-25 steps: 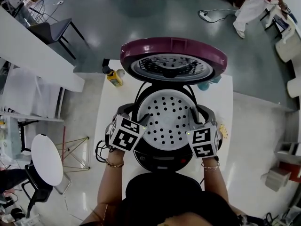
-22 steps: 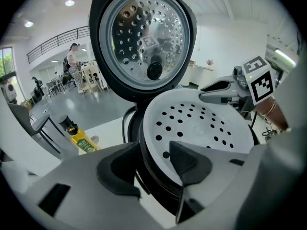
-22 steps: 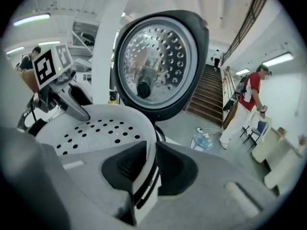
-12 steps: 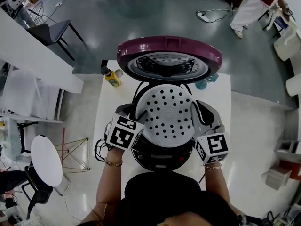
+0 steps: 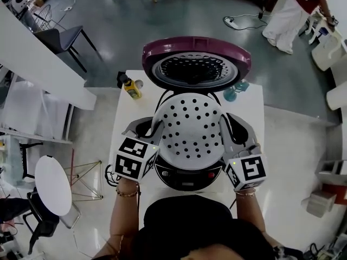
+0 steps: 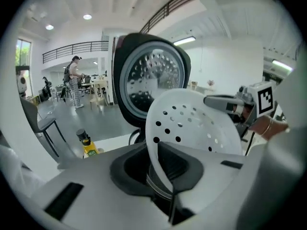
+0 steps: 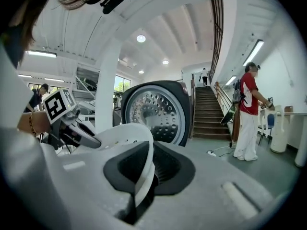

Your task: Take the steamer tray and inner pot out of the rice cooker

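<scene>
A small yellow plastic bottle with a black cap stands at the far left corner of the white rectangular table, and a pale blue clear bottle shows at the far right corner, partly hidden. To the left are a round white side table and, farther off on the glossy grey floor, a dark chair beside a second, long white table. At the far right a person in white trousers and a red top stands near a white power strip with its cable, and the right gripper view shows a dark staircase behind that person.
</scene>
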Action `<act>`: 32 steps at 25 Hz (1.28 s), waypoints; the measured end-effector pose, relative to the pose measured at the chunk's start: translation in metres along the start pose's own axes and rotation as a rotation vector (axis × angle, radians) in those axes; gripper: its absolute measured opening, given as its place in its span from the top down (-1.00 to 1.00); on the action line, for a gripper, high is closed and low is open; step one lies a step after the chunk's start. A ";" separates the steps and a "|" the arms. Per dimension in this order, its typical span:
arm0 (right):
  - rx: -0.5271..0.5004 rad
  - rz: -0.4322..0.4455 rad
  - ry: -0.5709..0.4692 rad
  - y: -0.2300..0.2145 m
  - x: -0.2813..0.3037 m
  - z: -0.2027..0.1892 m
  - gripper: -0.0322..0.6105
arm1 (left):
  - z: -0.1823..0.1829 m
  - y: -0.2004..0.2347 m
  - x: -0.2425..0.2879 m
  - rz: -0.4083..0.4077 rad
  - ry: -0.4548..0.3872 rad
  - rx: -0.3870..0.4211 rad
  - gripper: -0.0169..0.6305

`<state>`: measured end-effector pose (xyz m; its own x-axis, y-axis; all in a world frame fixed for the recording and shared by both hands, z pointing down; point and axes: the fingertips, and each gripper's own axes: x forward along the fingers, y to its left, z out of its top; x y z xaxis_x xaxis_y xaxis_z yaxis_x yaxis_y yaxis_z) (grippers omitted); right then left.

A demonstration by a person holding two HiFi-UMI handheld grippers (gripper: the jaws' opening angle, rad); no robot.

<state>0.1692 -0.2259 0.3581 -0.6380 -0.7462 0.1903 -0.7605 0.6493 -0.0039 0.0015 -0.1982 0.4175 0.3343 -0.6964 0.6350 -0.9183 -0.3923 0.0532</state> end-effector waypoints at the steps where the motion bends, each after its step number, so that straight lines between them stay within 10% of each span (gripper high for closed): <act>1: 0.005 -0.003 -0.015 0.001 -0.006 0.005 0.80 | 0.005 -0.003 -0.007 -0.008 -0.028 -0.012 0.82; 11: 0.071 -0.059 -0.133 0.013 -0.102 0.043 0.81 | 0.039 -0.066 -0.078 -0.091 -0.235 -0.021 0.83; 22: 0.130 -0.093 -0.134 -0.029 -0.269 0.027 0.81 | 0.035 -0.229 -0.113 -0.199 -0.342 -0.012 0.81; 32: 0.258 -0.078 0.124 -0.081 -0.334 -0.105 0.81 | -0.079 -0.338 -0.034 -0.240 -0.067 -0.085 0.78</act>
<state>0.4571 -0.0138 0.3983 -0.5687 -0.7584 0.3183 -0.8225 0.5200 -0.2305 0.2840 0.0059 0.4390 0.5553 -0.6292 0.5438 -0.8247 -0.5012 0.2621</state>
